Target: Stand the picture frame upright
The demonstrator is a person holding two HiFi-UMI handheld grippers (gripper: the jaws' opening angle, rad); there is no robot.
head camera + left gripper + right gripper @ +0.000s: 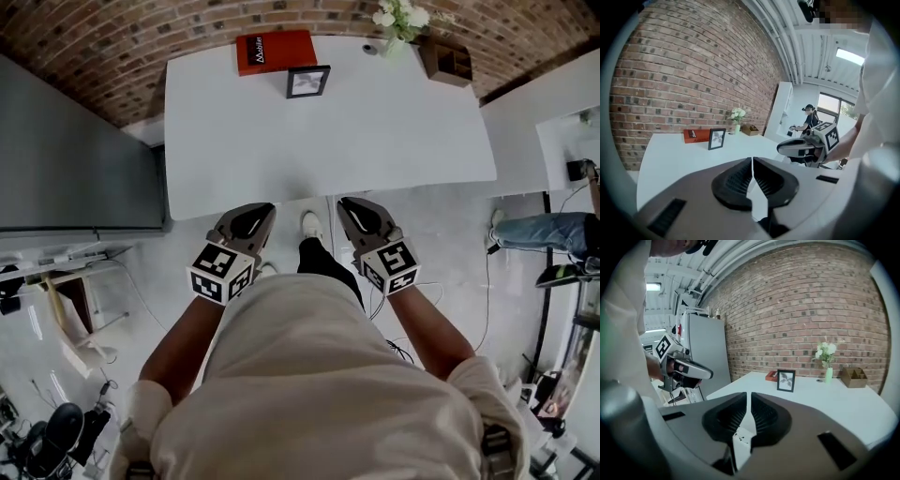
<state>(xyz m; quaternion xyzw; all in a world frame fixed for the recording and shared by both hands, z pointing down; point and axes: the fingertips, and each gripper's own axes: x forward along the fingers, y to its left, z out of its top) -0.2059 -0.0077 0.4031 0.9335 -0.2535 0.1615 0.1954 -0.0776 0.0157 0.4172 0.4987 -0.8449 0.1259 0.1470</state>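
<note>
At the upper middle of the head view, the picture frame (308, 82) stood upright on the white table (375, 141). The left gripper (261, 214) and right gripper (349, 208) hung short of the table, both closed on nothing. The job looked done, with no further move needed.

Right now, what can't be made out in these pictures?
- picture frame: its rear stand, all views, hidden behind its own front.
- red box: print too small, both gripper views.
- flowers: head view, cut off by the top edge.
- wooden organiser: contents too small, every view.
</note>
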